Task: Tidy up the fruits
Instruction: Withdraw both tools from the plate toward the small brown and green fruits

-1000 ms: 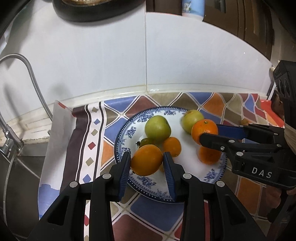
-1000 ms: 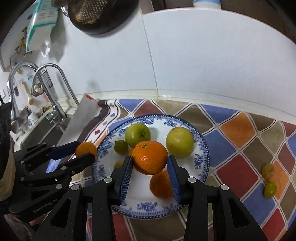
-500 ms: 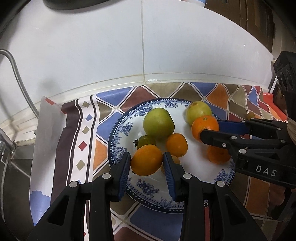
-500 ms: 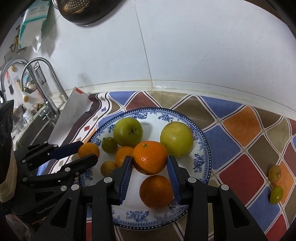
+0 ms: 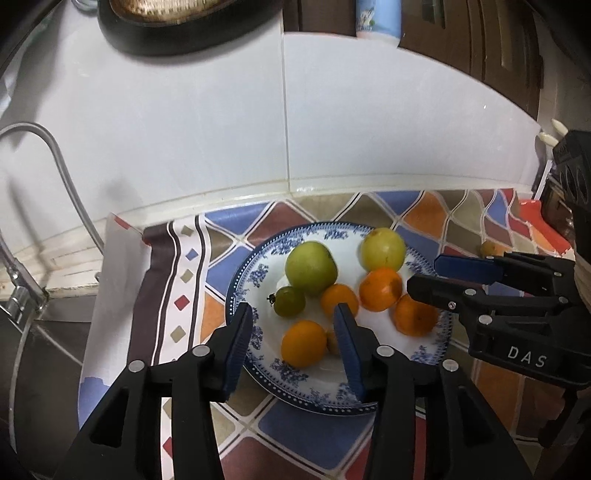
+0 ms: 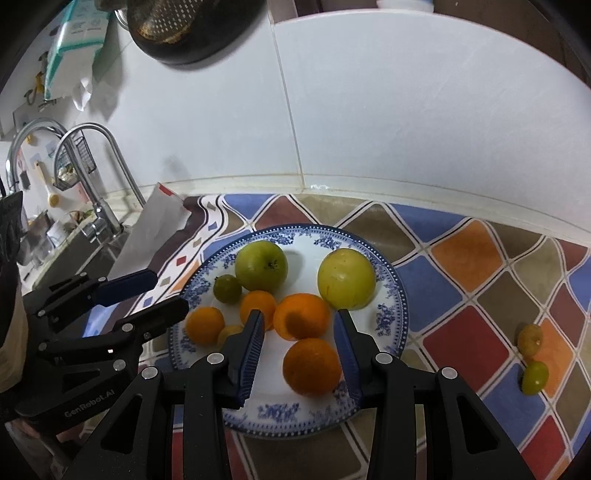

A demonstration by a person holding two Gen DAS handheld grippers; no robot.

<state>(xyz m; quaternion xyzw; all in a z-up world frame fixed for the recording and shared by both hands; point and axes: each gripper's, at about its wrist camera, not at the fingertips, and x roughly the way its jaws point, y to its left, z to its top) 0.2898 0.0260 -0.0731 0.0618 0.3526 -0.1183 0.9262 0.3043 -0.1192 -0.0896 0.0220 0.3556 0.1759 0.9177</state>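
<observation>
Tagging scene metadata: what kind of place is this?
Most likely a home kitchen counter by a sink: a curved metal faucet at the left, white wall tiles behind, and a dark colander hanging above a patterned cloth with a plate of fruit.

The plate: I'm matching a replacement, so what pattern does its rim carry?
White plate with a blue floral rim edged in dots, clearest in the right wrist view.

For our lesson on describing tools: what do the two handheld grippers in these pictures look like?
Both are matte black plastic. The left gripper and right gripper each have two angular fingers with triangular cut-outs, silver rivets and ribbed blue pads. White lettering reads "DAS" on the right one and "GenRobot.AI" on the left one. No cables show.
</observation>
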